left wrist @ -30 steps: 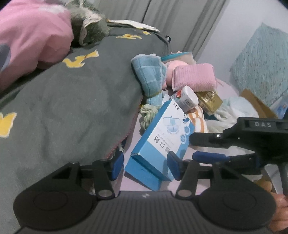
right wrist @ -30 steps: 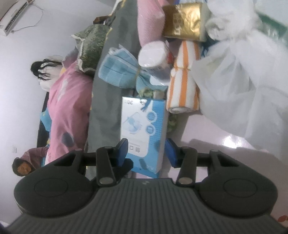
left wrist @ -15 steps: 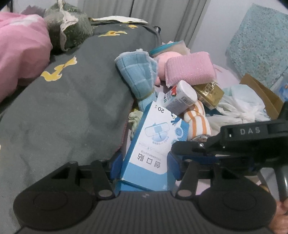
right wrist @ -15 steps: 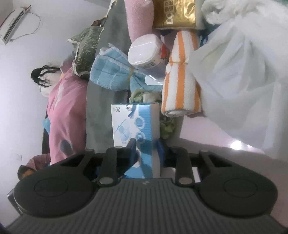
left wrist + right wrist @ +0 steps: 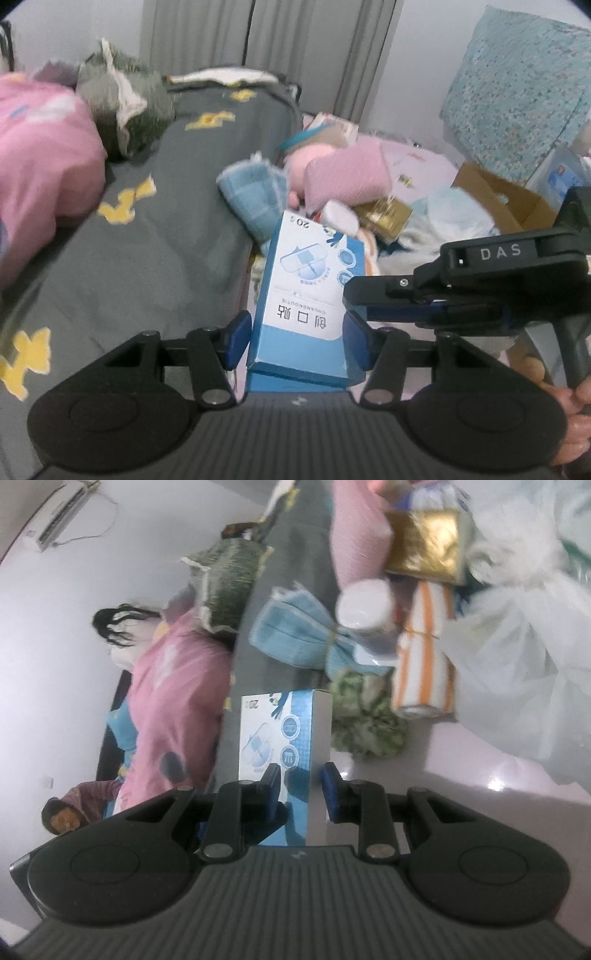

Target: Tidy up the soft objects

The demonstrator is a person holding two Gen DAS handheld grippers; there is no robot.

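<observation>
Both grippers (image 5: 295,339) (image 5: 301,792) – on blue box (image 5: 306,295)

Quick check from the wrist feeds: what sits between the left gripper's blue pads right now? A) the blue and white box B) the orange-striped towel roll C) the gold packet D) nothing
A: in the left wrist view the blue and white box stands between the left gripper pads, which press its two sides.

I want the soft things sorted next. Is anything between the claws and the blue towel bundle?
Yes. The blue box fills both the left claw and the right claw, each shut on it, and it stands in front of the blue towel bundle. A white bottle also lies against the bundle.
</observation>
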